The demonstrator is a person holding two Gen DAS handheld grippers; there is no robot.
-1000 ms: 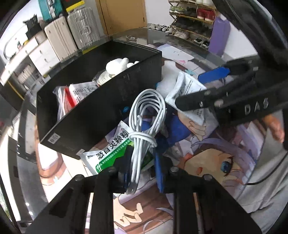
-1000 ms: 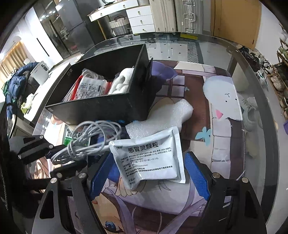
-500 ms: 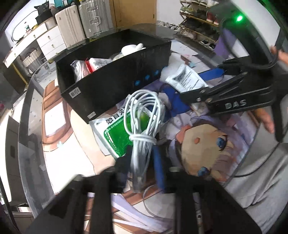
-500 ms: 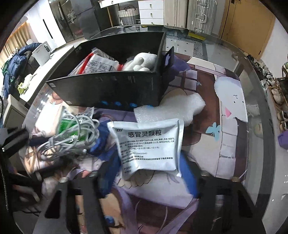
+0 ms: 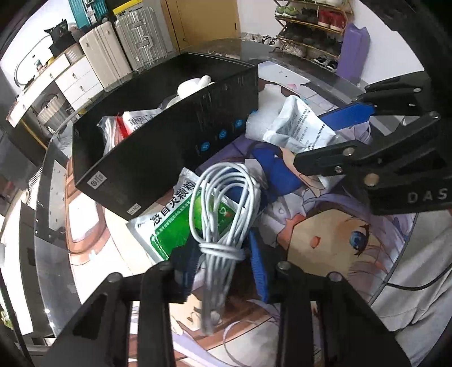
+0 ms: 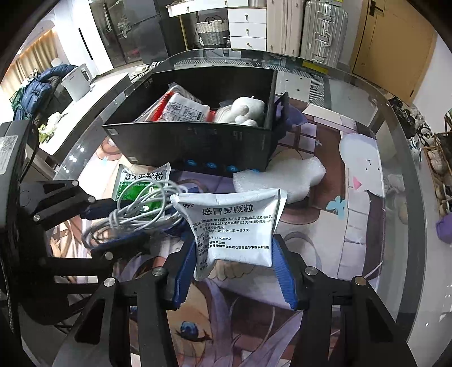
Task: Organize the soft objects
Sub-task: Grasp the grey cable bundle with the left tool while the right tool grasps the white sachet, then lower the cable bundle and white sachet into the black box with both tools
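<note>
Nearest, the left gripper (image 5: 223,262) is clamped on a bundled white cable (image 5: 223,214), lifted above the table. The right gripper (image 6: 231,265) is clenched on a white medicine sachet (image 6: 234,225), also lifted. Just beyond lie a green sachet (image 5: 169,225) and a piece of white foam wrap (image 6: 282,177) on the mat. Behind them stands the black box (image 6: 197,141), already holding a red-and-white packet (image 6: 183,110) and a white plush item (image 6: 245,110). Likely best: carry each item high enough over the box's near wall, then release inside, keeping dangling cable loops from snagging. The surface is a glass table (image 6: 395,118) with an anime-print mat (image 6: 325,240); suitcases (image 6: 322,31), drawers and a shoe rack (image 5: 310,25) stand farther off.
</note>
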